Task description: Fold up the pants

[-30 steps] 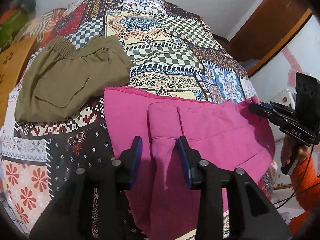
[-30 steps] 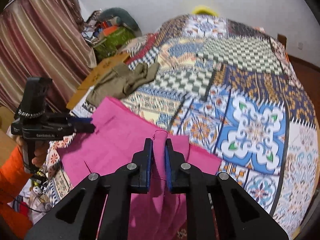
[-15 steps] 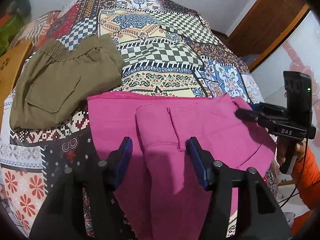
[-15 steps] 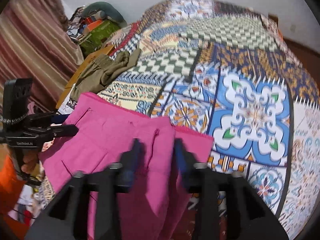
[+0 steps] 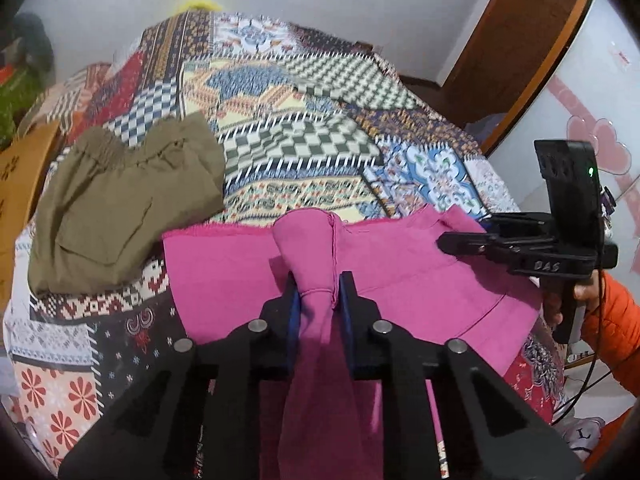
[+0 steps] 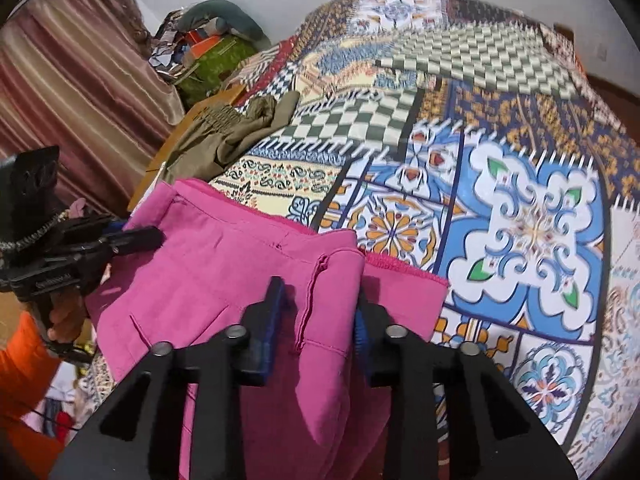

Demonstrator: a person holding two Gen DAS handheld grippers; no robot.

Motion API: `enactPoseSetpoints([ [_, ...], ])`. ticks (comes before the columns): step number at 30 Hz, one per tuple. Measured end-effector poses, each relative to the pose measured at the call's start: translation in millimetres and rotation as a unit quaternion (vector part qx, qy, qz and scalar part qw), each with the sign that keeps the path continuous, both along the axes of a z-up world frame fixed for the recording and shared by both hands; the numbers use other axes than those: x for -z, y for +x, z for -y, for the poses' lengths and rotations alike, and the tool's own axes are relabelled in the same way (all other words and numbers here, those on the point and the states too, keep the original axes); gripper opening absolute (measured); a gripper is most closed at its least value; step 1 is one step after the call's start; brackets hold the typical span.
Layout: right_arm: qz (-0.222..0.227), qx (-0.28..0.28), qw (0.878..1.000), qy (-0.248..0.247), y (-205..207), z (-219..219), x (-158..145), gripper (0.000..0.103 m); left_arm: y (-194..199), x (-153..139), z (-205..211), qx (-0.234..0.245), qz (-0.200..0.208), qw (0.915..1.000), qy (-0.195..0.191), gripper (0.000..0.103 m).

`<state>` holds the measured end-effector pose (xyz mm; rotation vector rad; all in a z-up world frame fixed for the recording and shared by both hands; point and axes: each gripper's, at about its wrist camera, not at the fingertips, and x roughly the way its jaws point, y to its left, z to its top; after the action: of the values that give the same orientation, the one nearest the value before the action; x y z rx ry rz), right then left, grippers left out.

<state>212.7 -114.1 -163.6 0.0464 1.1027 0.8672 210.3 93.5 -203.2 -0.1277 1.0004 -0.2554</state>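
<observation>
Pink pants (image 5: pixel 400 256) lie spread near the front edge of a patchwork bedspread (image 5: pixel 304 140). My left gripper (image 5: pixel 320 308) is closing, and its blue pads pinch a bunched ridge of the pink cloth. In the right wrist view the pink pants (image 6: pixel 224 256) show a folded seam lying between the fingers of my right gripper (image 6: pixel 318 312). Its jaws are closing too, but a gap still shows beside the left pad. Each gripper appears in the other's view: the right gripper (image 5: pixel 444 242) at the pants' right edge, the left gripper (image 6: pixel 156 236) at their left edge.
Folded olive pants (image 5: pixel 120 204) rest on the bed to the far left of the pink ones, also seen as olive pants (image 6: pixel 224 136). An orange sleeve (image 5: pixel 616 320) holds the other handle. A curtain (image 6: pixel 72 80) and a heap of belongings (image 6: pixel 212 44) stand beyond the bed's left side.
The left jaws spread wide, then closed onto a raised ridge of pink cloth. The right jaws let go of their pinch, spread apart and are narrowing again, a little lower over the pants.
</observation>
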Motion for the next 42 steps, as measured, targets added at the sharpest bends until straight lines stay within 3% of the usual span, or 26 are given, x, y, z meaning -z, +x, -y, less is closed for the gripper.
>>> enactPoseSetpoints([
  [3,0.025,-0.001,1.0,0.004,-4.4,0.9,-7.1,0.014,0.5,-8.7,-3.4,-0.008,0.018,0.9997,-0.016,0.016],
  [15,0.077,0.024,0.996,0.039,-3.4,2.5,-24.3,0.012,20.6,12.9,-22.1,-0.042,-0.003,0.9977,-0.052,0.016],
  [19,0.09,0.019,0.994,0.059,-2.5,3.5,-30.9,0.012,18.8,2.4,-21.8,-0.046,0.014,0.9977,-0.048,0.016],
  [23,0.077,0.031,0.995,0.057,6.4,4.1,-26.7,0.012,23.9,-4.1,-19.2,-0.043,0.025,0.9981,-0.037,0.017],
  [27,0.047,0.038,0.998,0.011,15.8,-6.5,-5.0,0.013,41.6,15.6,-18.0,-0.045,-0.011,0.9986,-0.027,0.018],
  [31,0.038,0.042,0.998,-0.023,17.1,-8.6,4.1,0.023,44.7,29.9,-20.7,-0.05,-0.034,0.998,-0.021,0.026],
  [33,0.044,0.05,0.997,-0.047,17.6,-7.1,1.0,0.046,42.5,28.1,-23.1,-0.054,-0.037,0.9977,-0.019,0.031],
  [34,0.046,0.052,0.996,-0.055,18.1,-5.7,-0.8,0.049,41.3,26.1,-25.0,-0.056,-0.037,0.9975,-0.019,0.034],
  [38,0.047,0.052,0.996,-0.051,15.1,4.9,-14.9,0.052,33.2,10.5,-33.1,-0.066,-0.027,0.9974,-0.011,0.036],
  [42,0.07,0.04,0.996,-0.035,4.4,4.2,-36.3,0.052,18.0,-18.0,-23.2,-0.05,0.009,0.9985,0.02,0.036],
])
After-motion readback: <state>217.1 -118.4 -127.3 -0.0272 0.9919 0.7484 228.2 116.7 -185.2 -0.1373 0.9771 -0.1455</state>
